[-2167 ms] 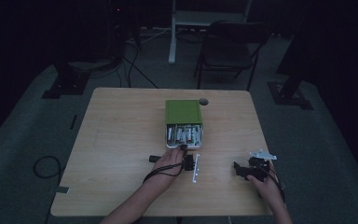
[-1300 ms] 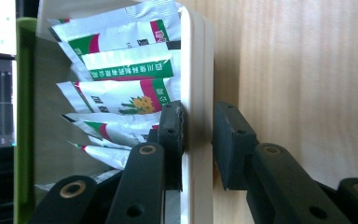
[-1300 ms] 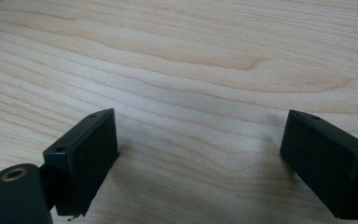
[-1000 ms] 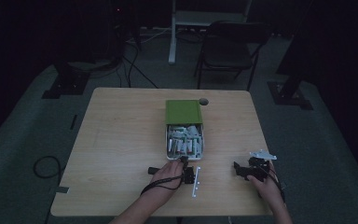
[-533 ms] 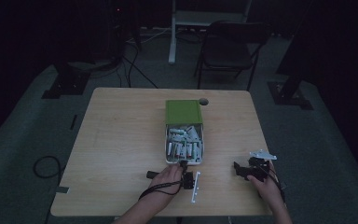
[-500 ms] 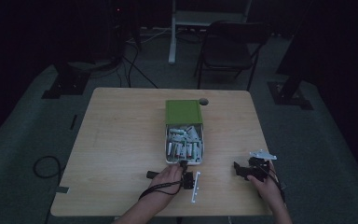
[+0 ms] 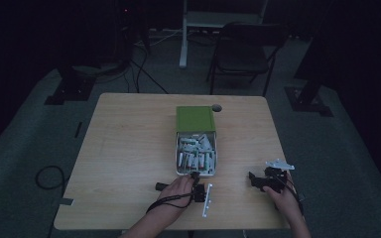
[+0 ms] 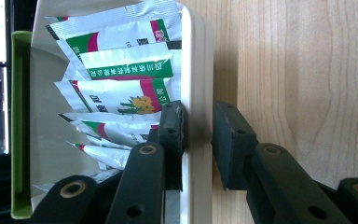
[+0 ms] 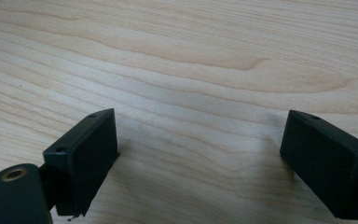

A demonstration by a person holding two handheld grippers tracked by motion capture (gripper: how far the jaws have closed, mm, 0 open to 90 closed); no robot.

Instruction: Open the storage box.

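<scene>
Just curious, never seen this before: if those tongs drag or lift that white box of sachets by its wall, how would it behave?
The white box looks like thin plastic, so probably light and stiff. On the smooth wooden table it would likely slide easily. The left tongs clamp only one wall, so lifting there might tilt it, and the loosely packed sachets could shift or spill.

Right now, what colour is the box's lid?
Green; the lid shows best in the high view.

Green-lidded white box (image 7: 196, 144) holds green-striped silver sachets (image 8: 121, 70).
</scene>
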